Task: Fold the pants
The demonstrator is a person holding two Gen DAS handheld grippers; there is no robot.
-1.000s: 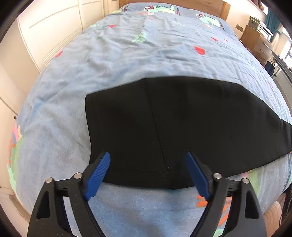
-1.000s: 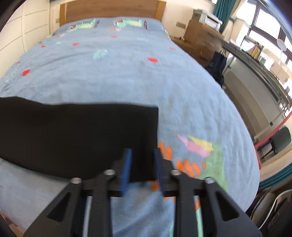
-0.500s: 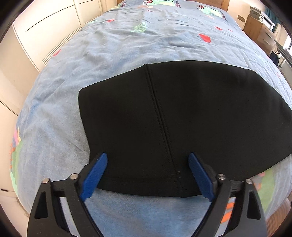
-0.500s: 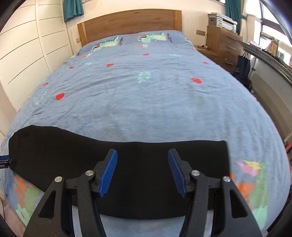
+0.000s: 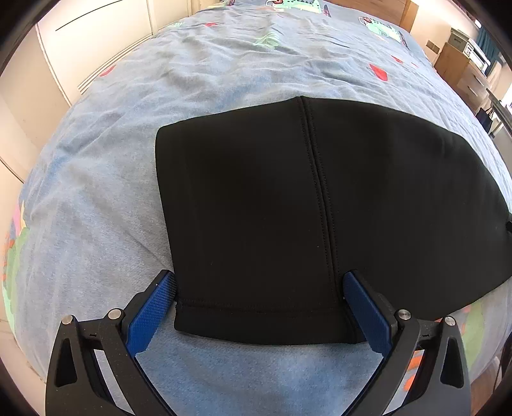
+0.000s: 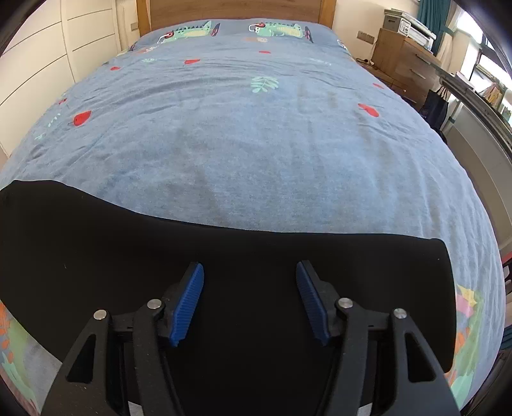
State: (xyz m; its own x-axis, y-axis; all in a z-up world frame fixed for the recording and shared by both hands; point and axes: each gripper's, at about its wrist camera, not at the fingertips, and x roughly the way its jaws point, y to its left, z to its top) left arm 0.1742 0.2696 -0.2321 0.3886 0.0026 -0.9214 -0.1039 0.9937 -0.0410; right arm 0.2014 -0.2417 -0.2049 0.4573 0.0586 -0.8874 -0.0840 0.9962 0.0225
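Black pants (image 5: 320, 208) lie flat on the blue bedspread, folded lengthwise, with a stitched seam running away from me. In the left wrist view my left gripper (image 5: 259, 297) is open, its blue fingers straddling the near hemmed end of the pants at the left corner. In the right wrist view the pants (image 6: 128, 256) stretch across the near part of the bed and end at the right in a straight edge. My right gripper (image 6: 249, 288) is open and empty, low over the pants.
The blue bedspread (image 6: 256, 144) with red and green prints fills both views. A wooden headboard (image 6: 236, 12) is at the far end. White wardrobe doors (image 5: 96, 48) stand to the left, a wooden dresser (image 6: 406, 54) to the right.
My right gripper opened and let go of the pants' end, then shifted left over the pants. My left gripper moved forward and lower onto the hemmed end.
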